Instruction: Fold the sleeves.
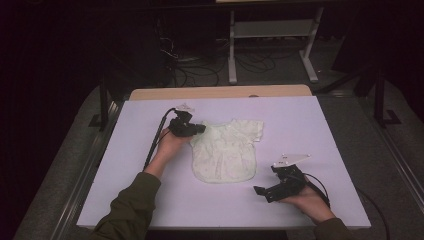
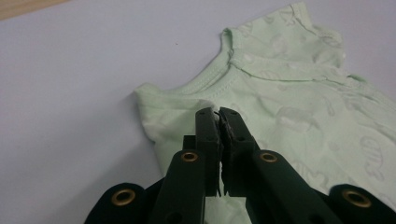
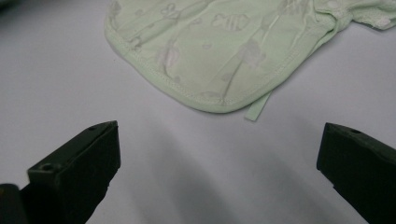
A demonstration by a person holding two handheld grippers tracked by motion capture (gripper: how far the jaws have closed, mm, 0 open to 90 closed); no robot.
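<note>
No legible text — none anywhere.

The baby shirt (image 1: 225, 152) was pale mint green, printed all over with faint whitish figures, perhaps animals, too washed out to tell. Its hems were stitched in matching green. The surface (image 1: 320, 130) was a flat, pale lilac-white, with a tan wooden strip at its far edge. Both tools, left tool (image 1: 200, 128) and right tool (image 1: 260, 191), were black; brass-coloured rivets showed on the left one. The person's sleeve (image 1: 131, 205) was olive green.

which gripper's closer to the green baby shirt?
Left. The left gripper is shut at the green baby shirt's sleeve edge; the right gripper sits open on the table, apart from its hem.
</note>
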